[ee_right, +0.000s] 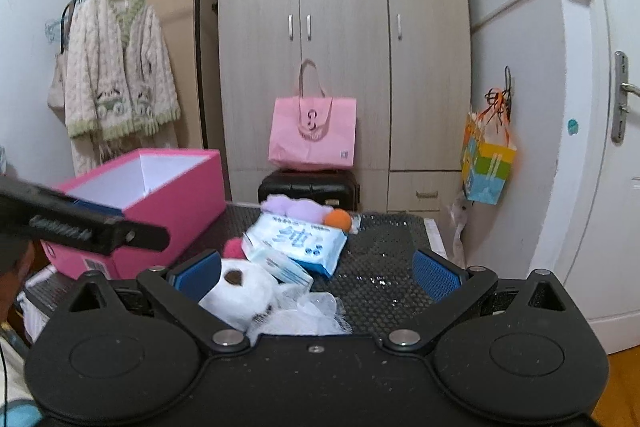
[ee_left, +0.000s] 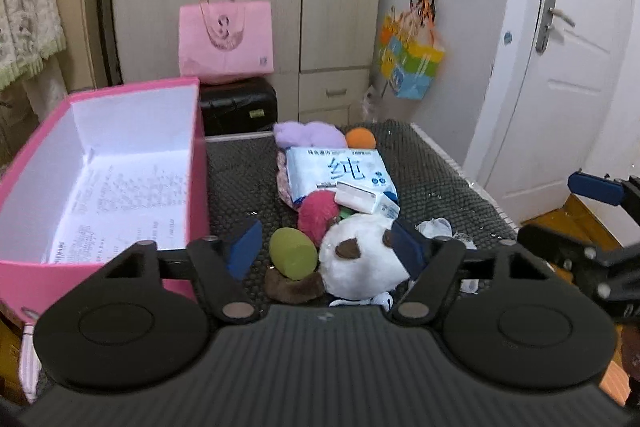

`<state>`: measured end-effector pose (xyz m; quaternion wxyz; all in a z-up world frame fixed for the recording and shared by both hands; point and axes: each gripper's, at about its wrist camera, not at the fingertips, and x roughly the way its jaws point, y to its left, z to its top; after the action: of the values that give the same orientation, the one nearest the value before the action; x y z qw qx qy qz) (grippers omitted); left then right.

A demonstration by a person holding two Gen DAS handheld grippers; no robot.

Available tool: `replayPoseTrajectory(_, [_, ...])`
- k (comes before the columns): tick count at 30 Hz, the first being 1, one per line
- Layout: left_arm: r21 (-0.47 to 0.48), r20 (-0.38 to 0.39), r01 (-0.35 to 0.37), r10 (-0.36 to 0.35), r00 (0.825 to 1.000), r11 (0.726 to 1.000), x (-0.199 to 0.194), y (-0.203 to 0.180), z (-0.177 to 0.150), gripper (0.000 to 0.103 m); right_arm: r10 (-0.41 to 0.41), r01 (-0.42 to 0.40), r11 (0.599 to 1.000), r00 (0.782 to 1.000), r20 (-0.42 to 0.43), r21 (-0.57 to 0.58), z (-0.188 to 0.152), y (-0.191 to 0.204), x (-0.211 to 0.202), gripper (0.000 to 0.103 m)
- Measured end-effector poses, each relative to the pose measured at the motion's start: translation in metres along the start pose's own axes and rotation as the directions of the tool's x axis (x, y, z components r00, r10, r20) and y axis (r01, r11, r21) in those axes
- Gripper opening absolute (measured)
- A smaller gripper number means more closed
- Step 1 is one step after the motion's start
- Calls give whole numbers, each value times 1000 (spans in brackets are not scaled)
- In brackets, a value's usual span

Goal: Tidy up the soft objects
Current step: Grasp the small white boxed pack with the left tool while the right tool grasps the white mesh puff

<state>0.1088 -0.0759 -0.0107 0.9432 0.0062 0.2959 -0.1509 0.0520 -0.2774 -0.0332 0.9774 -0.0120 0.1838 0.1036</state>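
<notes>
My left claw (ee_left: 326, 247) hangs half-parted, pads astride the white plush (ee_left: 360, 259) without pressing it; my right claw (ee_right: 316, 273) gapes wide just right of that plush, both tipped downward.

Fluffy white plush (ee_left: 360, 259), glossy tissue pack (ee_left: 340, 175)
</notes>
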Motion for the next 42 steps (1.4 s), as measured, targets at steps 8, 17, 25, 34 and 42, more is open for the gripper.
replayPoseTrajectory(8, [14, -55, 71, -71, 996, 997, 41, -9, 12, 63, 92, -94, 995, 992, -89, -18, -15, -8, 34, 103])
replayPoseTrajectory(17, [128, -102, 127, -114, 988, 984, 89, -26, 28, 63, 197, -195, 980, 956, -219, 29, -32, -15, 81, 87])
replayPoseTrajectory(25, [176, -161, 149, -121, 980, 973, 117, -24, 33, 67, 227, -222, 974, 935, -273, 48, -37, -18, 99, 59])
replayPoseTrajectory(34, [237, -173, 167, -128, 977, 957, 132, -34, 26, 69, 180, -183, 983, 936, -304, 18, -34, -26, 101, 62])
replayPoseTrajectory(42, [274, -134, 120, -86, 987, 954, 134, -35, 18, 49, 116, -122, 993, 948, -297, -2, -41, -17, 108, 60])
